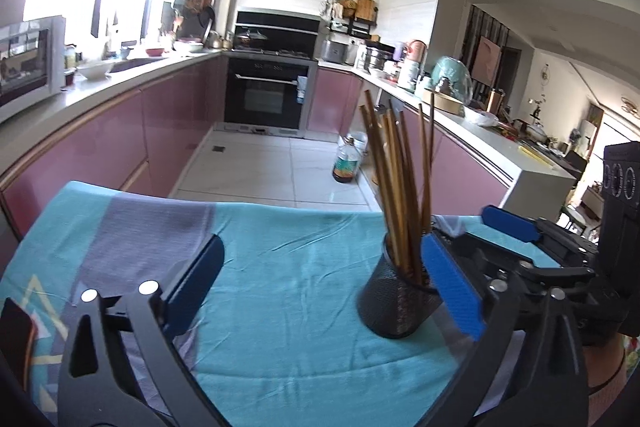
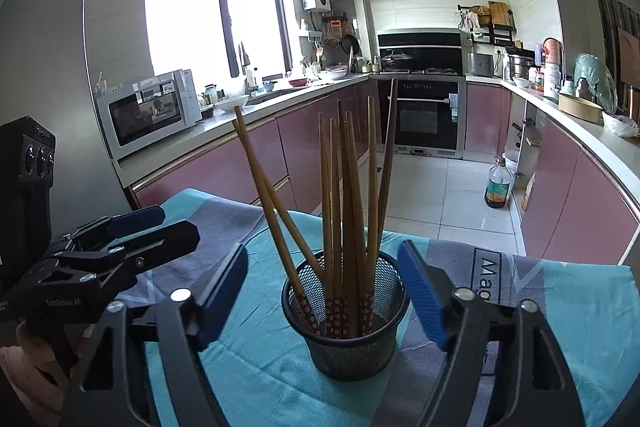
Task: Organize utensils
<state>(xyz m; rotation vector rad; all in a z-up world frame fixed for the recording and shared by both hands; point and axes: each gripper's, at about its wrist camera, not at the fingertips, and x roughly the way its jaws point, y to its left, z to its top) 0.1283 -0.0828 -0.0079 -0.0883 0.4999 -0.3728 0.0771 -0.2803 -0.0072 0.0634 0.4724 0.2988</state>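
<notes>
A blue cloth point(image 2: 580, 327) covers the table. One black mesh cup point(image 2: 346, 331) stands on it, well back from the far edge, with about nine brown chopsticks point(image 2: 344, 207) inside. The right gripper point(image 2: 324, 293) is spread wide around the cup, holding nothing. The left gripper point(image 1: 324, 275) is wide open too, empty, with the cup just inside its right finger.

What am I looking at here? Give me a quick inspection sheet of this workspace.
Surface: teal and grey cloth over a table, wrinkled.
Job's things: chopsticks upright in a black mesh holder.
Clutter: nothing seen on the cloth.
Grippers: left gripper open, nothing between its fingers; right gripper open, straddling the holder without touching it.
Cables: nothing seen.
Surroundings: kitchen with pink cabinets, microwave, oven, oil bottle on the floor.
</notes>
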